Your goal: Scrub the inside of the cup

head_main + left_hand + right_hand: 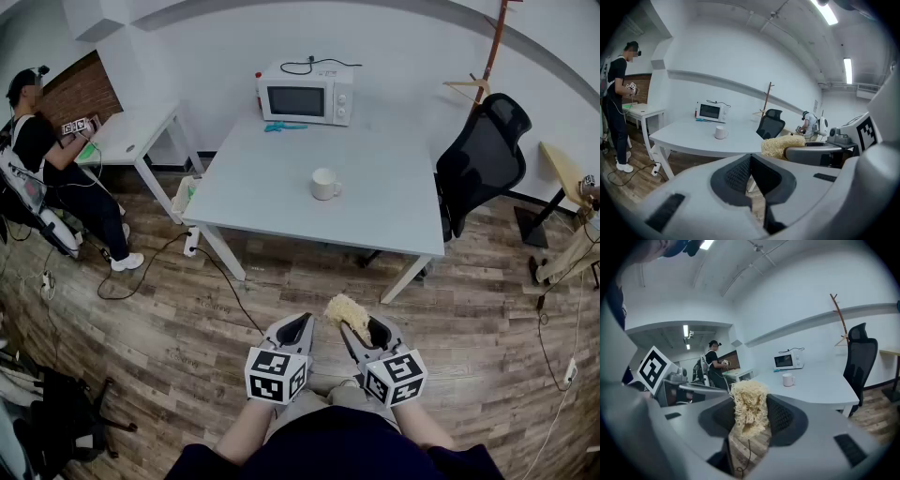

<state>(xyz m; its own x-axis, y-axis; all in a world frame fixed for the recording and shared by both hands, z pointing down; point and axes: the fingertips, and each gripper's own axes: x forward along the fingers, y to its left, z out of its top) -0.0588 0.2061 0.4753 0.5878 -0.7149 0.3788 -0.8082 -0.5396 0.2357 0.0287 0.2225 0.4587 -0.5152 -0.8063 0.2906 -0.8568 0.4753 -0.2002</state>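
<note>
Near the middle of the tabletop [267,202], the cup [325,184] is standing upright. Short of the near edge, the right gripper [361,330] is clamping a fibrous scrubber [345,313]; the left gripper [296,328] is holding its jaws together, empty.

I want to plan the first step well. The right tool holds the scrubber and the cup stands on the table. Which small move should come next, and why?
Probably step up to the table, carrying both tools toward the cup. It stands far ahead, untouched; the right tool grips the scrubber, and the left tool is shut and empty.
</note>
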